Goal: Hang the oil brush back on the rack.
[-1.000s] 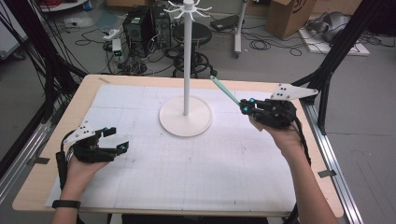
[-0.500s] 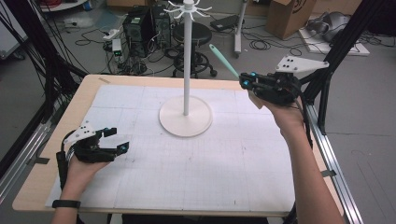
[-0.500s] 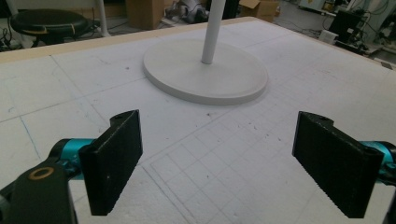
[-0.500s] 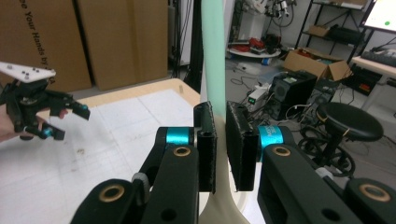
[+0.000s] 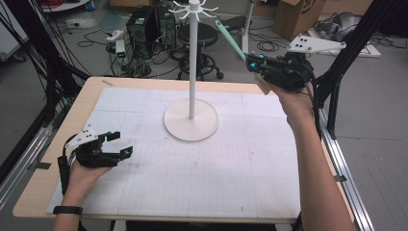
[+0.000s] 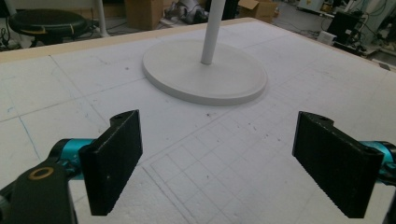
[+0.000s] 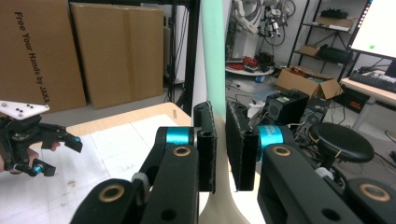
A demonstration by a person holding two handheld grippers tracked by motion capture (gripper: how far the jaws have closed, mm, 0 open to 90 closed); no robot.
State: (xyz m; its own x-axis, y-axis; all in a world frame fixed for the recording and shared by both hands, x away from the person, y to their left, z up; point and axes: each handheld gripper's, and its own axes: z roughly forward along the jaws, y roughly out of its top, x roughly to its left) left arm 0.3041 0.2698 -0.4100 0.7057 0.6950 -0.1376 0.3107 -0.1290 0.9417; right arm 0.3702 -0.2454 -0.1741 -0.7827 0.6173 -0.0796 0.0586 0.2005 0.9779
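Between ribbed black pads of right gripper, smooth slim mint-green handle.

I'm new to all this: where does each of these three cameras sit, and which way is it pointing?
High view: above the person's side, looking forward and down at the table; both forearms, left gripper, right gripper show.
Left gripper view: low over the table, between its open jaws, facing the white stand.
Right gripper view: raised, along jaws clamping a mint-green utensil handle.
Shared: the stand appears in the high and left views.
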